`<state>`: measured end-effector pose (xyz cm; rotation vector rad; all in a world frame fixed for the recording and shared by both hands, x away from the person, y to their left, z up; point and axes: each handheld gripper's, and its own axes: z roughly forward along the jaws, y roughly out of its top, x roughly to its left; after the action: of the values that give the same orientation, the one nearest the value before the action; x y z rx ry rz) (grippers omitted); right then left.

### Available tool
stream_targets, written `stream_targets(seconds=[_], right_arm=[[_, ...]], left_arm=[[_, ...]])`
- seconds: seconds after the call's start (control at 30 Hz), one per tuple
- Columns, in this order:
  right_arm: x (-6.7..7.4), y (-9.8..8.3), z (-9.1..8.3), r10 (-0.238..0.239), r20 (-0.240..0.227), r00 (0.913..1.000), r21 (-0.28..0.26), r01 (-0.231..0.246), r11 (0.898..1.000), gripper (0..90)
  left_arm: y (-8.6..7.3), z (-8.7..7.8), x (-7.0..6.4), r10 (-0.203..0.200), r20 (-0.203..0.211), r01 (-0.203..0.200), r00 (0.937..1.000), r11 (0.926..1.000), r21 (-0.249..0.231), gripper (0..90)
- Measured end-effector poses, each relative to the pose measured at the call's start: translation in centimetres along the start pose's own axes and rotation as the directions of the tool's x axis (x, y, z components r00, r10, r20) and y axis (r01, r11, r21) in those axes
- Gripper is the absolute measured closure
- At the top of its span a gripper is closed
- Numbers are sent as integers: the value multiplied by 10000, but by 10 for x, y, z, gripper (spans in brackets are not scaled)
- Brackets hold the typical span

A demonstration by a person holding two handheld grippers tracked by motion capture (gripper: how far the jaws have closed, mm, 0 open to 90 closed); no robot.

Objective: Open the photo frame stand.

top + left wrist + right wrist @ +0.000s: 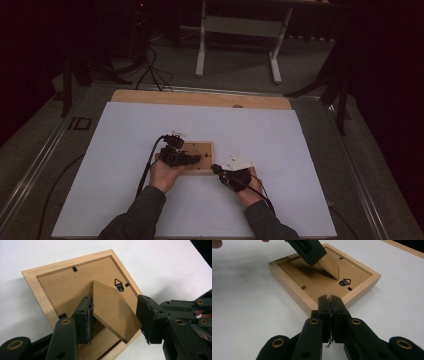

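High view: we count one frame [200, 157], two grippers.
Left gripper [115, 320]: jaws wide, around the stand [112, 310].
Right gripper [330, 307]: jaws closed, empty.

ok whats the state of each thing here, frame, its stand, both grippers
picture frame: lying face down on the white sheet, back side up
stand flap: swung up off the backing board, tilted
hanging hook: flat against the backing
left gripper: open, jaws either side of the stand flap
right gripper: shut, empty, jaw tips at the frame's near edge
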<state>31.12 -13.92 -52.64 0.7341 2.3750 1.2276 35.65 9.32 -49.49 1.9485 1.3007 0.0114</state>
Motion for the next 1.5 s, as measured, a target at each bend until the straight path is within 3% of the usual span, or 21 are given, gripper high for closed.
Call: stream_targets(seconds=[0.3, 0.7, 0.9, 1.03, 1.2, 1.5], right_arm=[[0, 0, 0, 2, 0, 10000, 3, -2, 10000, 865], [-1, 0, 0, 7, 1, 10000, -10, -7, 10000, 862], [-1, 0, 0, 34, 8, 10000, -14, -34, 10000, 842], [-4, 0, -1, 305, -101, 9995, 22, -304, 9995, 785], [-5, 1, -1, 284, -85, 9996, 95, -283, 9996, 750], [-8, 4, -5, 368, 36, 9993, 64, -369, 9993, 678]], left_arm=[[4, 1, 4, -426, 199, 428, 9989, 9990, -92, 493], [7, 4, 4, -443, -20, 443, 9990, 9985, 306, 544], [6, 5, 3, -169, -247, 179, 9996, 9989, 422, 559], [5, 4, -1, 142, -376, -131, 9992, 9995, 293, 562], [4, 3, -4, 398, -459, -390, 9982, 9991, 174, 562], [0, -2, -15, 1346, -850, -1357, 9872, 9907, -77, 564]])
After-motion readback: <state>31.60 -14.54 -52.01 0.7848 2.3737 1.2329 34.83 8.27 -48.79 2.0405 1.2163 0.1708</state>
